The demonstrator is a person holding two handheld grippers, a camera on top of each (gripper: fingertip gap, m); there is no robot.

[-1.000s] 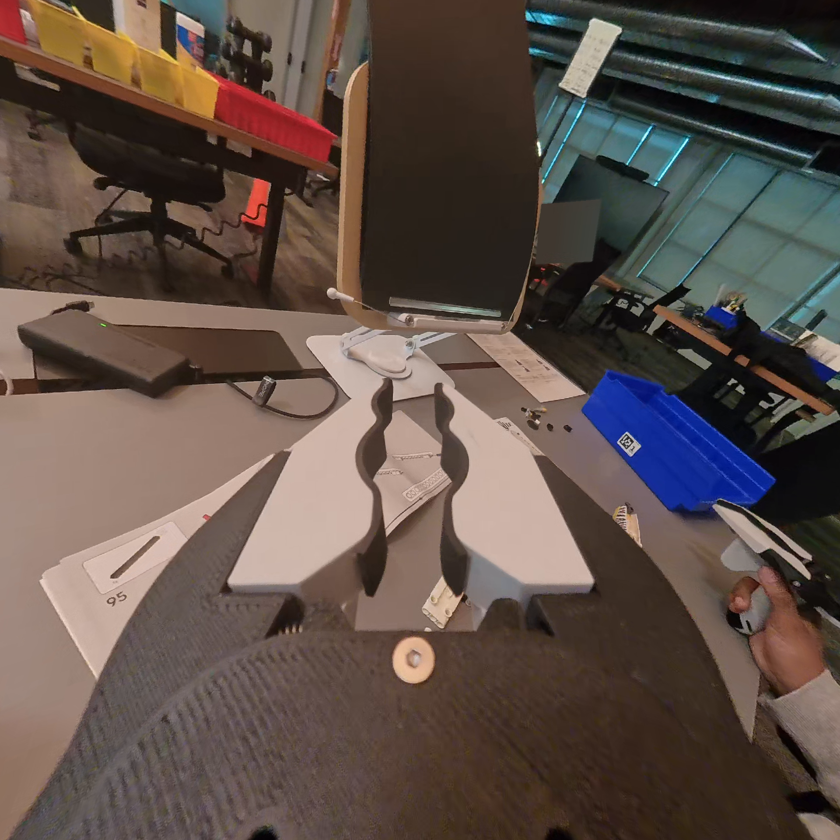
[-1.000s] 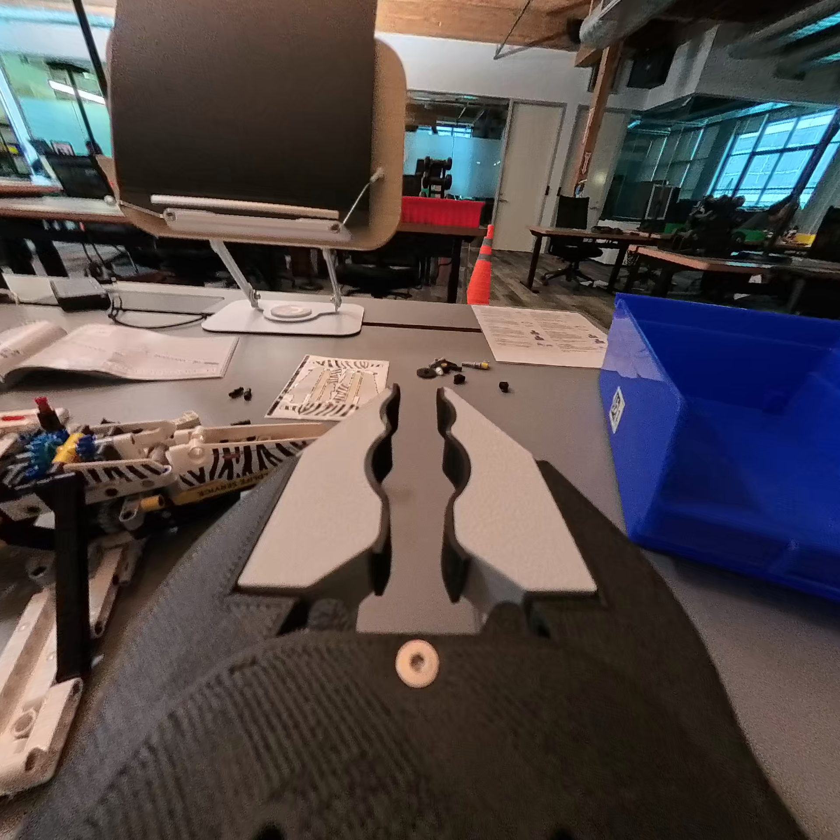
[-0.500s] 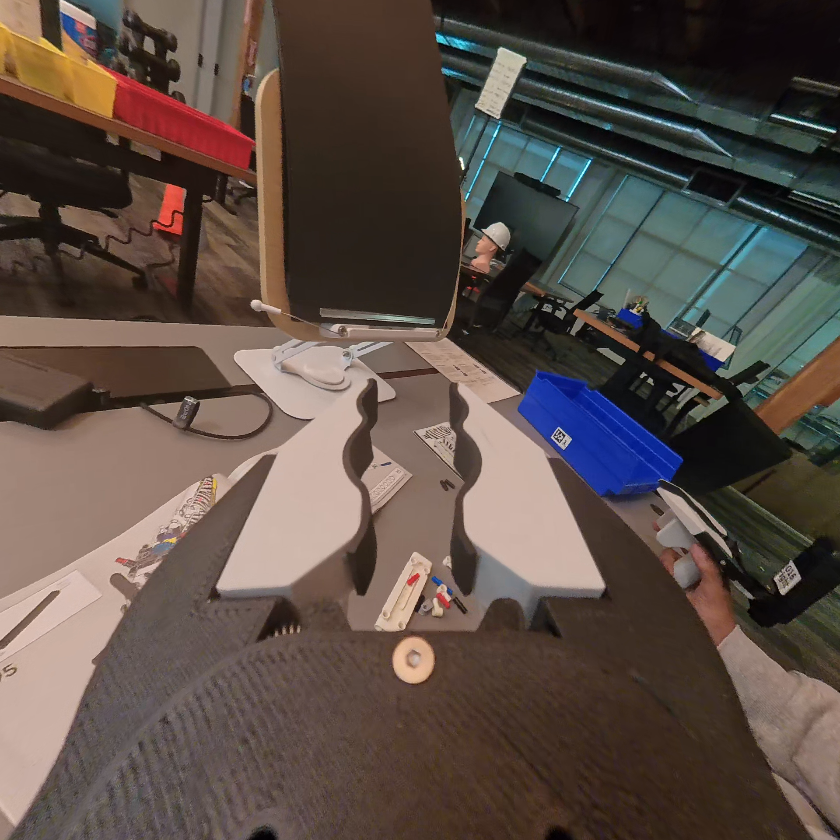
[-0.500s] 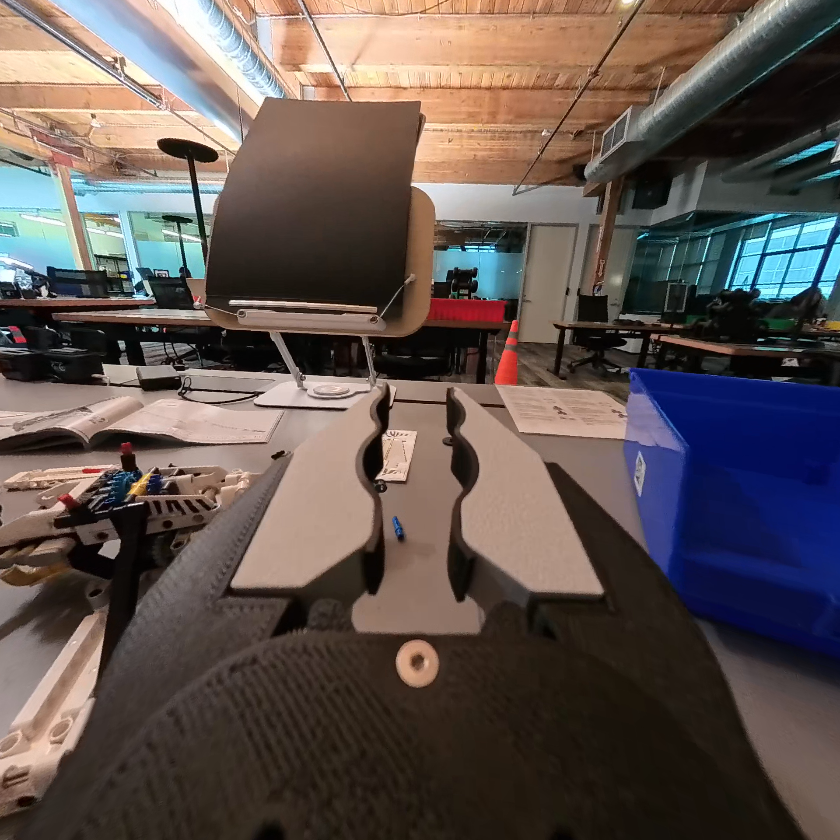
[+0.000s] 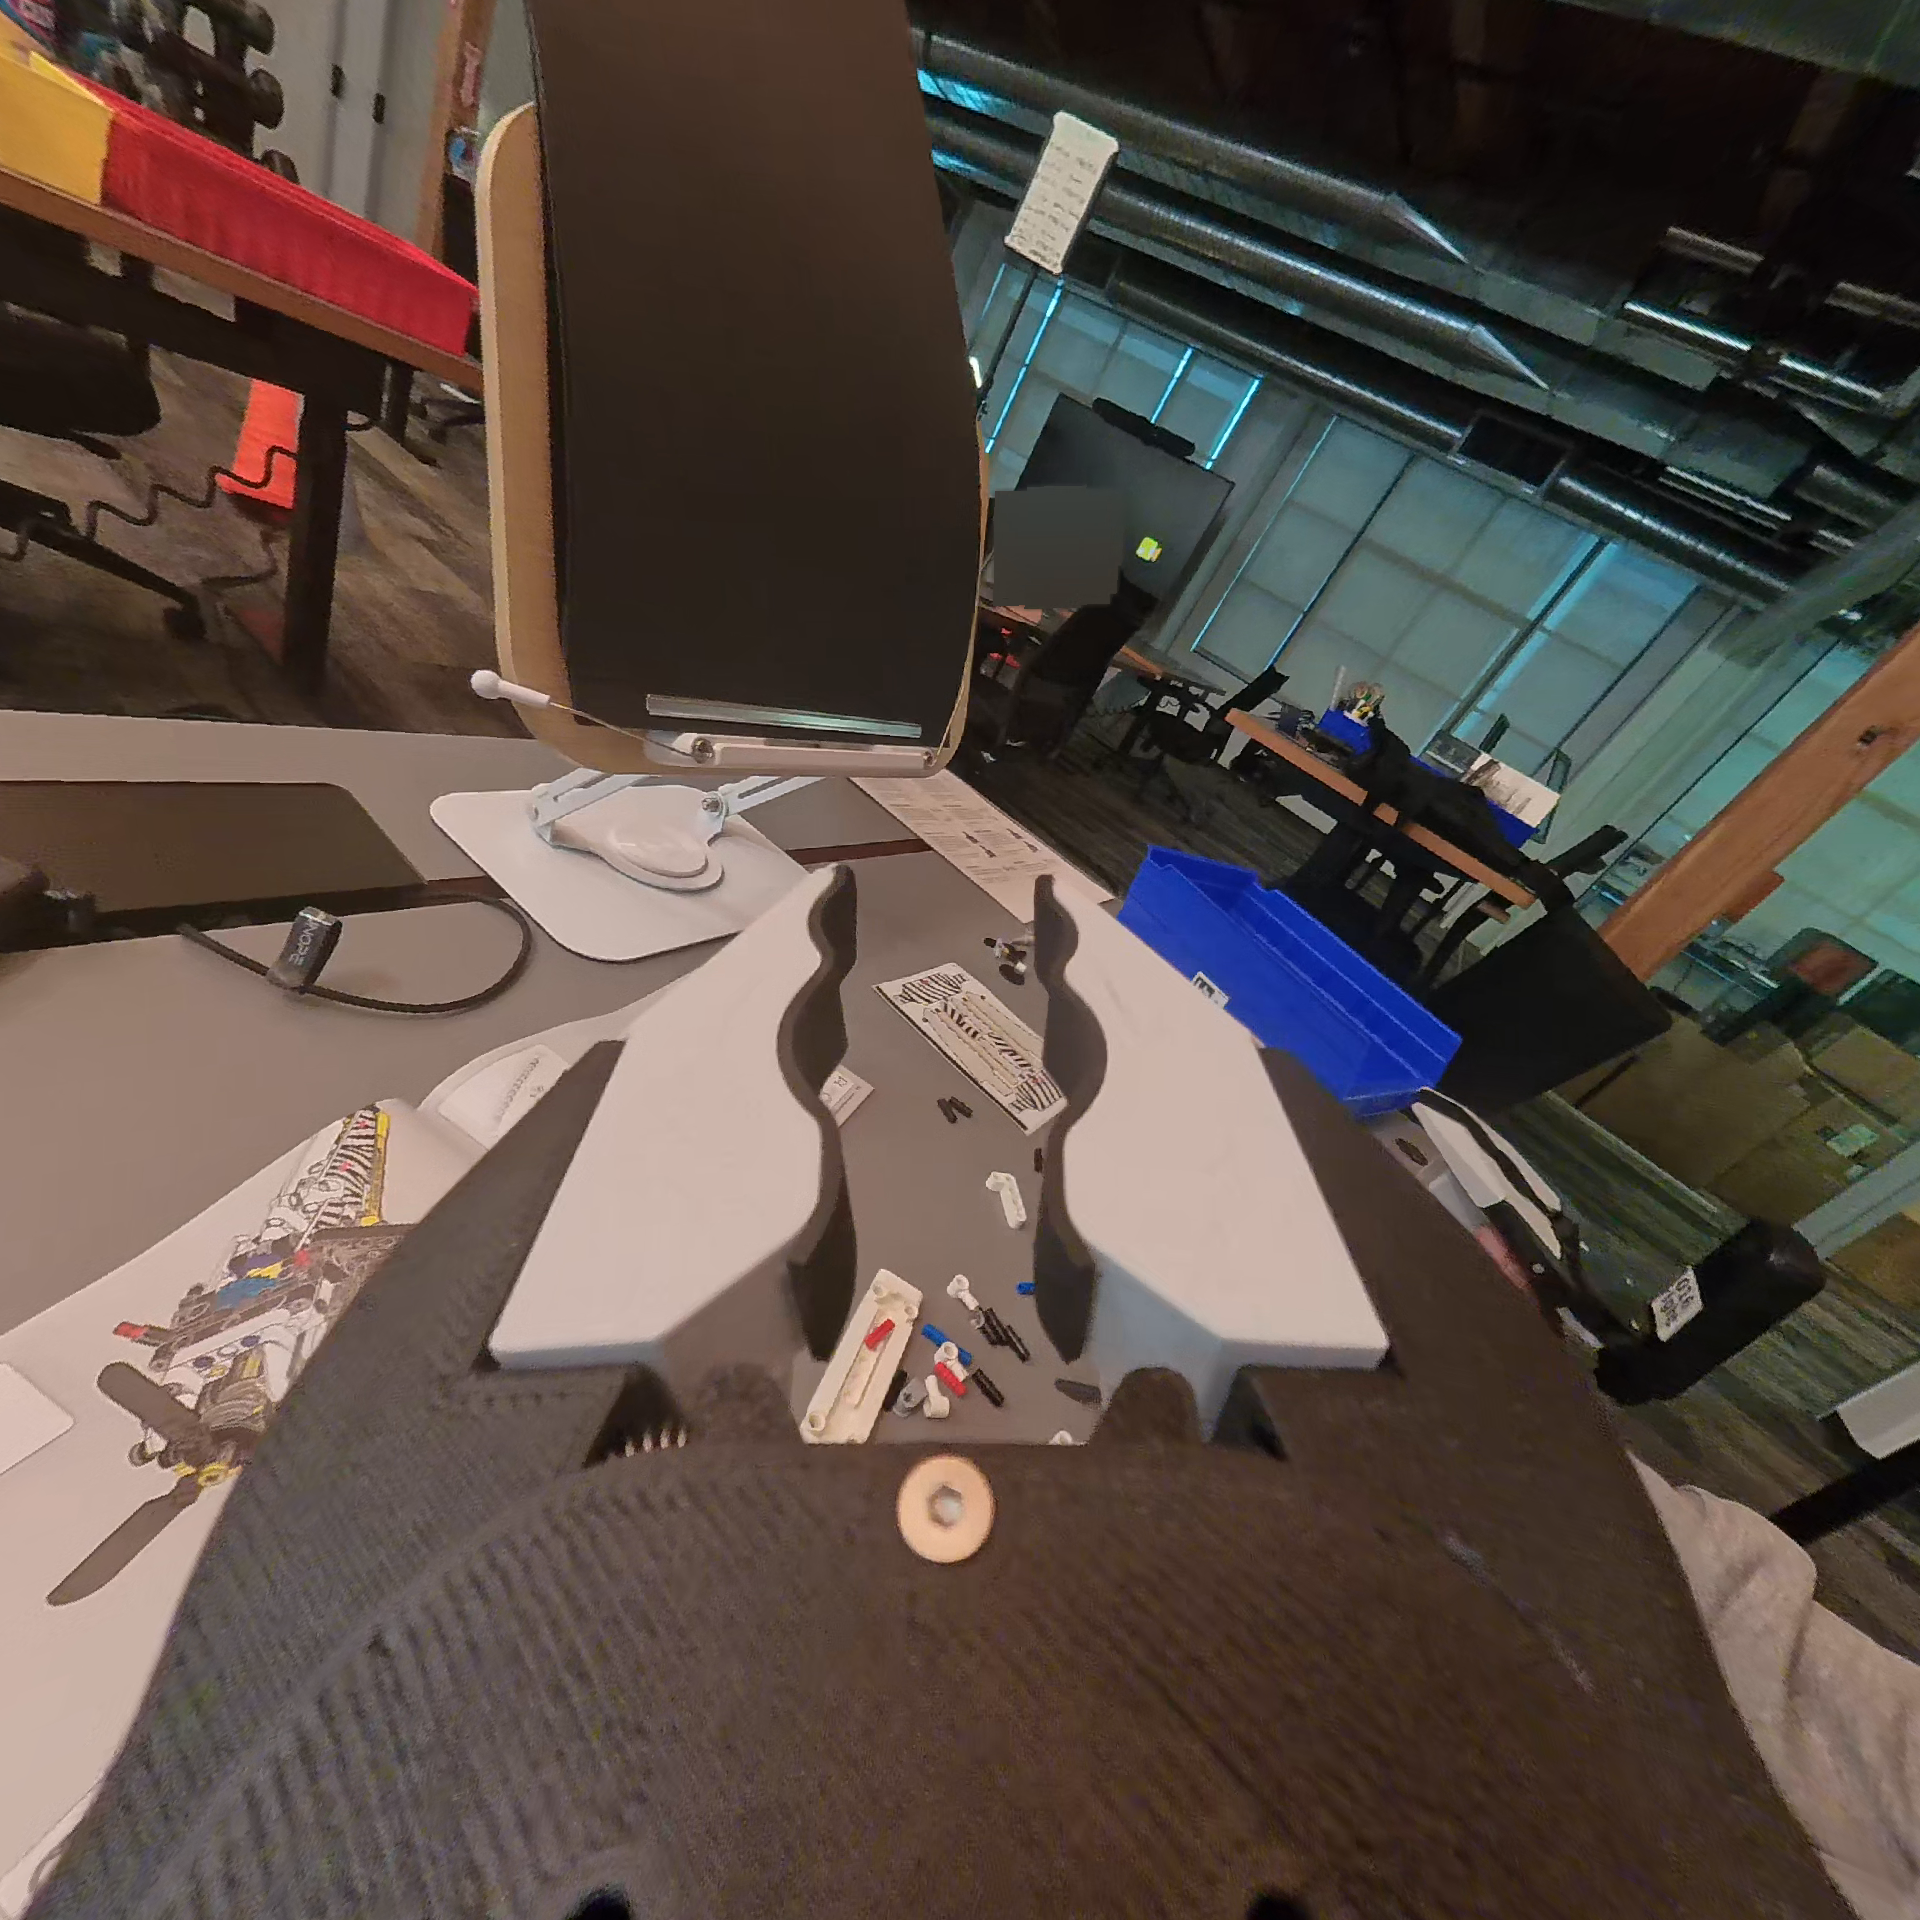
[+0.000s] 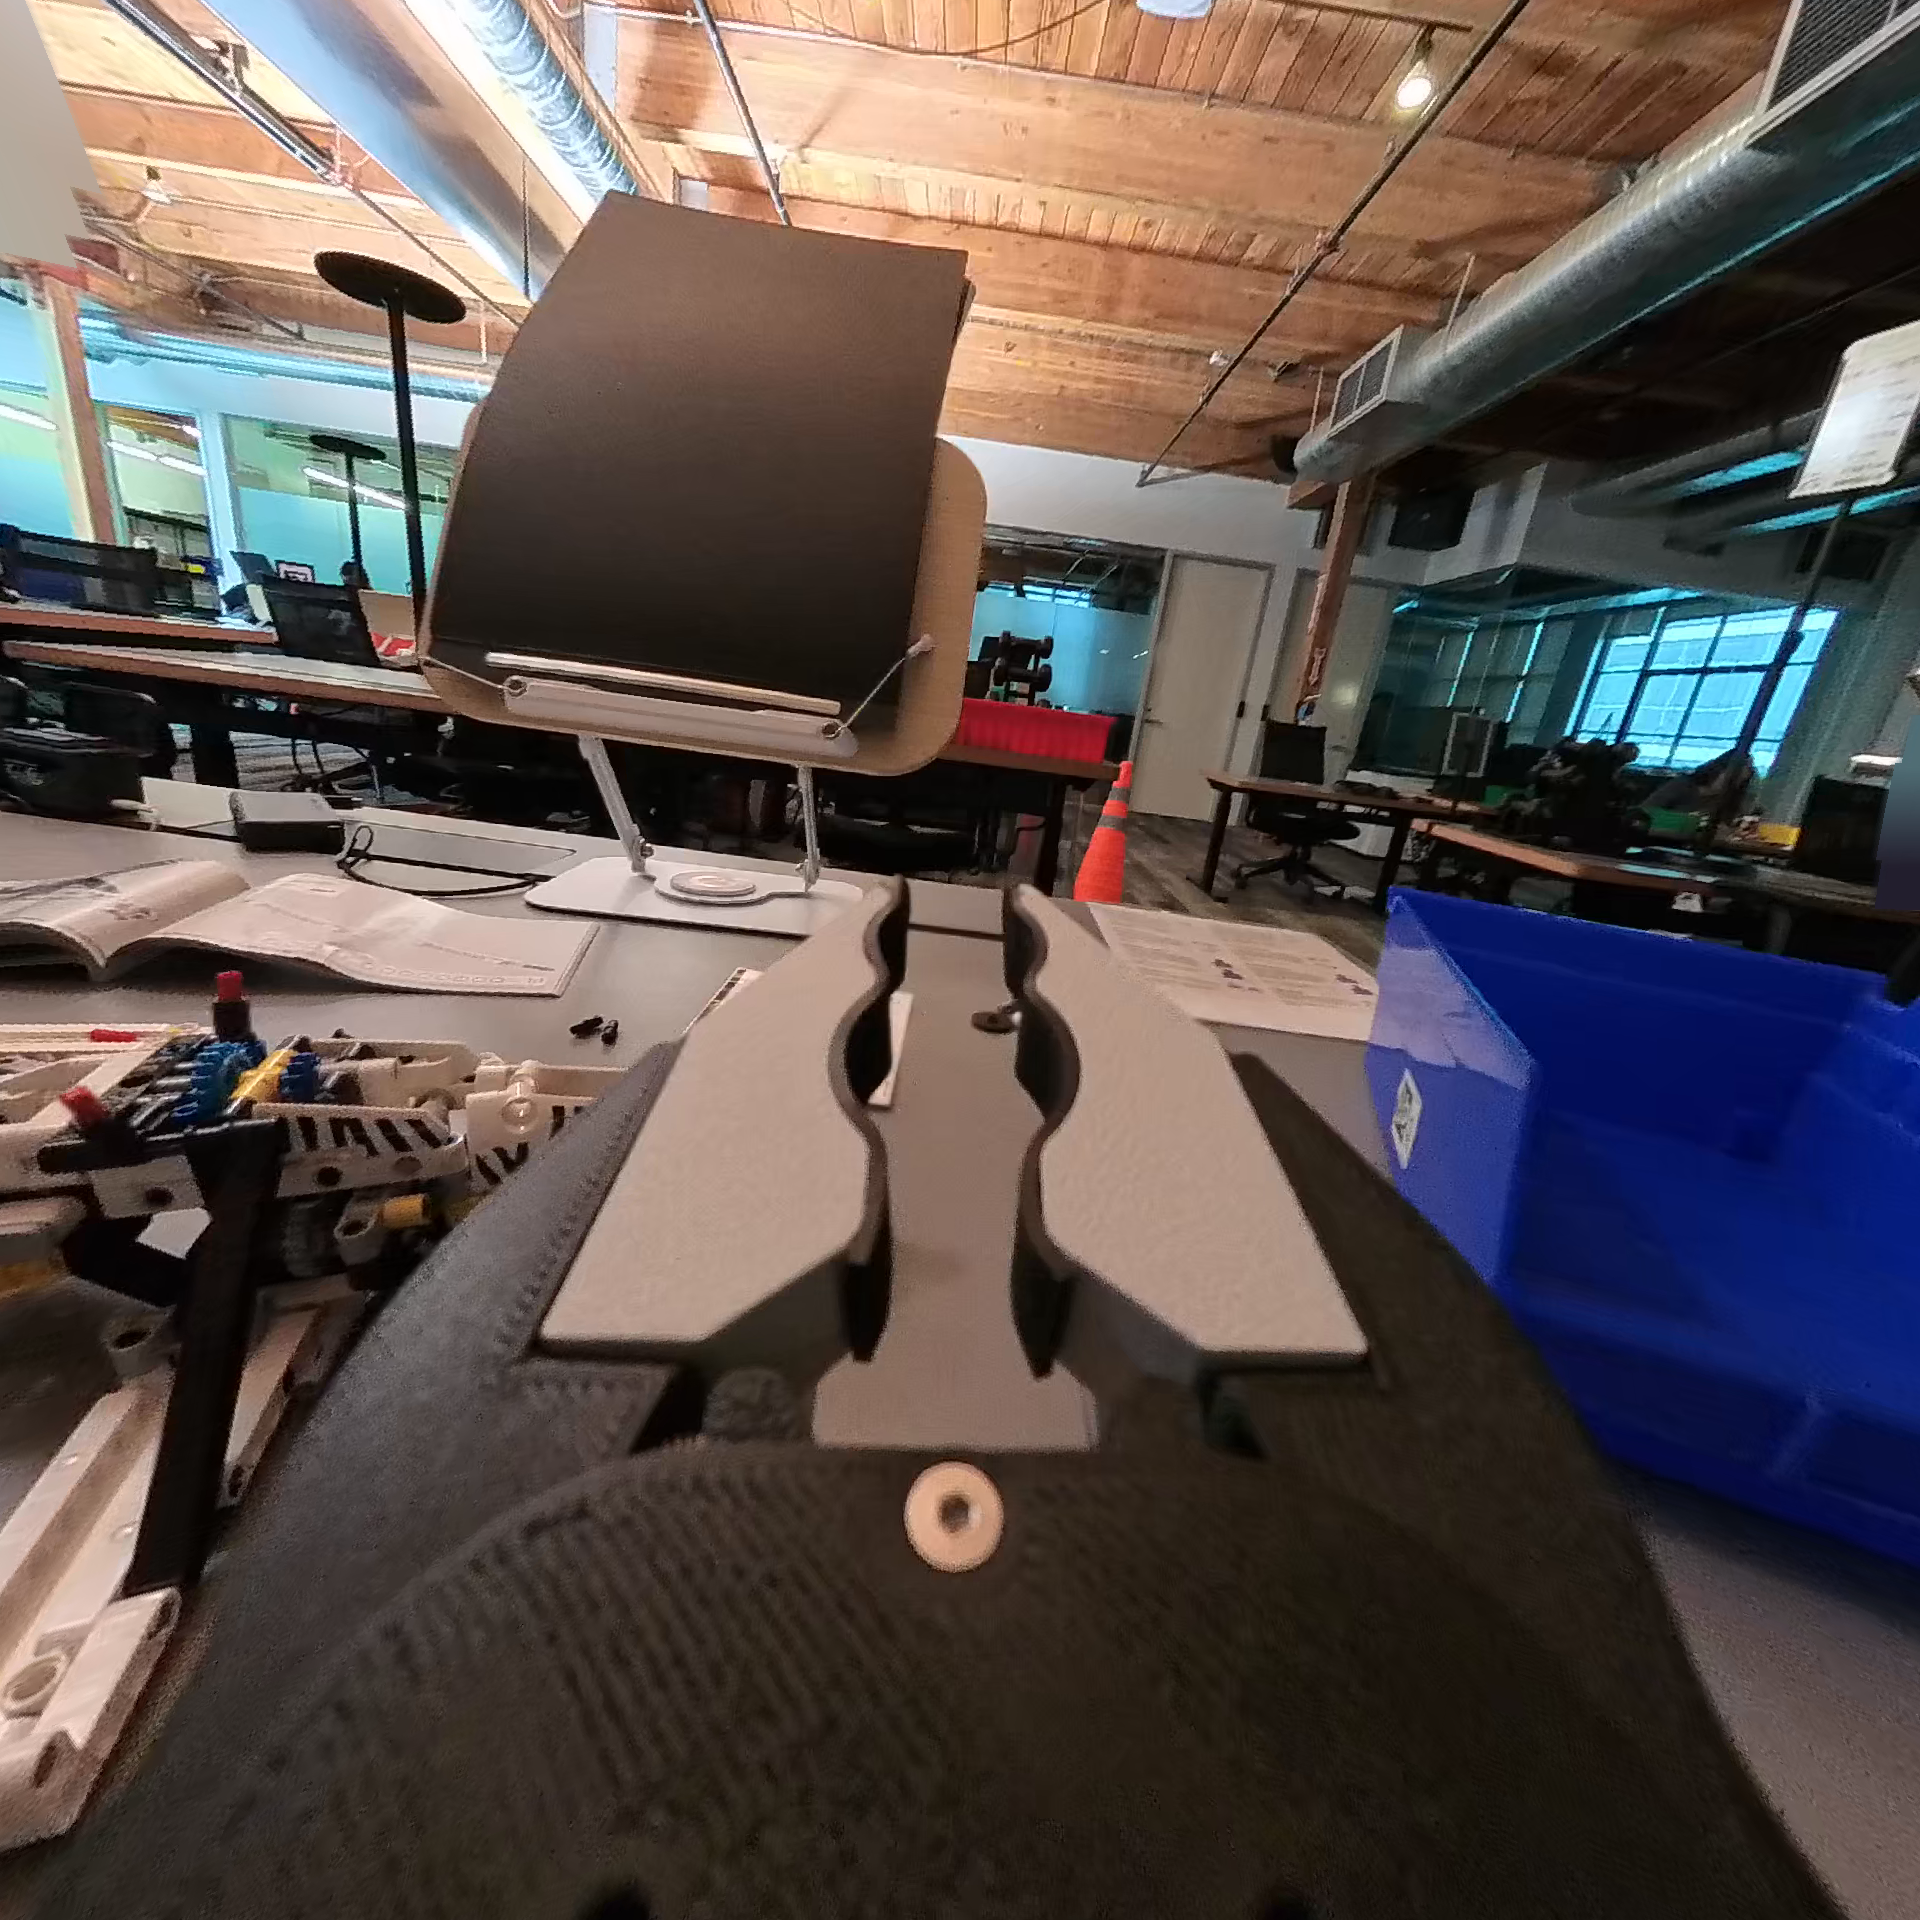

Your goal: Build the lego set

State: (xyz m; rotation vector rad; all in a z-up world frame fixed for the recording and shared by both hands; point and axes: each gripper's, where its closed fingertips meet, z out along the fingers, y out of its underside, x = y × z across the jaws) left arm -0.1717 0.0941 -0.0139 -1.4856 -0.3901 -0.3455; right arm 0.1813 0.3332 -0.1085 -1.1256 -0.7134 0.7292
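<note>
My left gripper is open and empty above the grey table. Between its fingers on the table lie a white beam, several small red, blue and black pins, a small white piece and a zebra-striped sticker sheet. My right gripper is open with a narrow gap and holds nothing, low over the table. The partly built white, black and zebra-striped lego model lies to its left. A long white beam lies at the lower left.
A blue bin stands close on the right; it also shows in the left wrist view. A book stand with a black board is at the back. An open instruction booklet lies at the left. The other gripper is near the table's right edge. Tip to tip, the grippers are about 45 centimeters apart.
My left gripper has swung right, off the booklet and over the loose pieces, and its jaws have opened wider. My right gripper has tilted upward and sits lower, near the model.
</note>
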